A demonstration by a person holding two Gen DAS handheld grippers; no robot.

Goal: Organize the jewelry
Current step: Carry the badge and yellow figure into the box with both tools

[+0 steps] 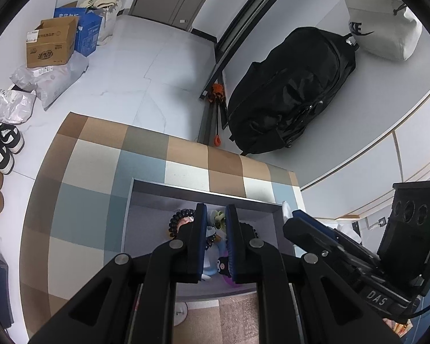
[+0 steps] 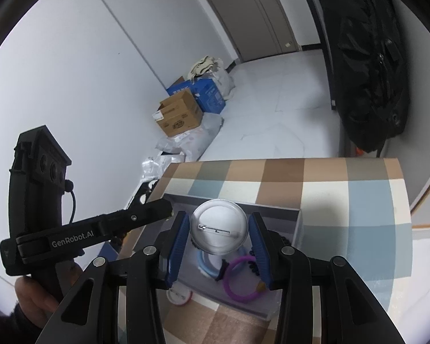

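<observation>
A grey jewelry box (image 1: 203, 193) stands on a checkered cloth (image 1: 94, 172). It holds a black bead bracelet (image 1: 176, 218), a pale blue ring (image 2: 205, 266), a purple ring (image 2: 240, 279) and small charms. My left gripper (image 1: 216, 215) hovers over the box, jaws a little apart, nothing between them. My right gripper (image 2: 219, 230) is shut on a round silver pin badge (image 2: 218, 226), its back and pin facing me, held above the box (image 2: 298, 223). The left gripper body also shows in the right wrist view (image 2: 100, 232).
A second round badge (image 2: 179, 295) lies on the cloth by the box's near edge. A black backpack (image 1: 289, 91) leans on the wall behind the table. Cardboard boxes (image 1: 53, 43), bags and shoes (image 1: 3, 149) sit on the floor at left.
</observation>
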